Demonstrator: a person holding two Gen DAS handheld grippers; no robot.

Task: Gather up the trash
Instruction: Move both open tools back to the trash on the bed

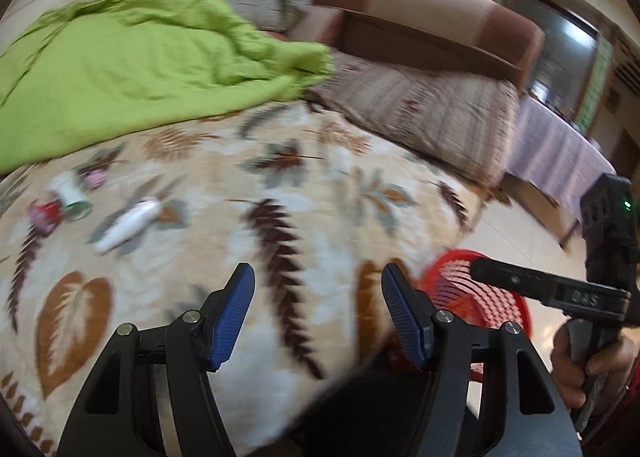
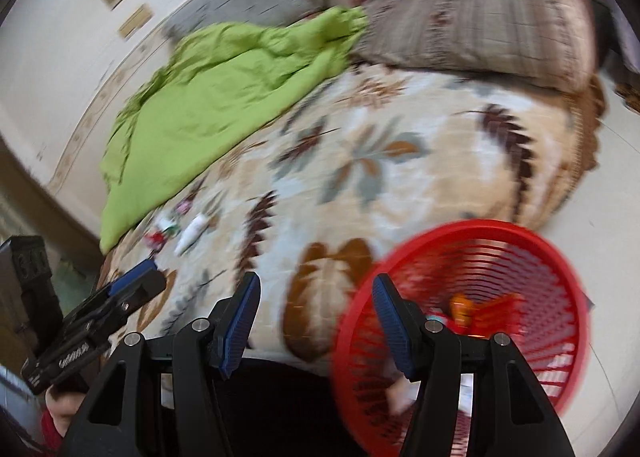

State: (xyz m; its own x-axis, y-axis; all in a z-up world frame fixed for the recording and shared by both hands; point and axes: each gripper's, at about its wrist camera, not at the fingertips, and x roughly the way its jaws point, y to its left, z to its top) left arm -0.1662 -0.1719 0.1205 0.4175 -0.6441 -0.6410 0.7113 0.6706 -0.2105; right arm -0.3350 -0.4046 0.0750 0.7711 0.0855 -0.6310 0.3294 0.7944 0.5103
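Both views are smeared by motion blur, so the small litter [image 1: 64, 203] on the bed [image 1: 280, 185] shows only as a white bottle shape [image 1: 128, 223], a cup-like thing and red and pink scraps, none clear enough to name. In the right wrist view the red basket [image 2: 560, 257] is cut by the lower edge and partly hidden behind the right gripper [image 2: 316, 321], and what lies in it reads only as orange, red and pale blurs. The hand [image 1: 580, 361] on the right gripper is cut by the left view's edge, and the dark shape below the bed's near edge cannot be told.
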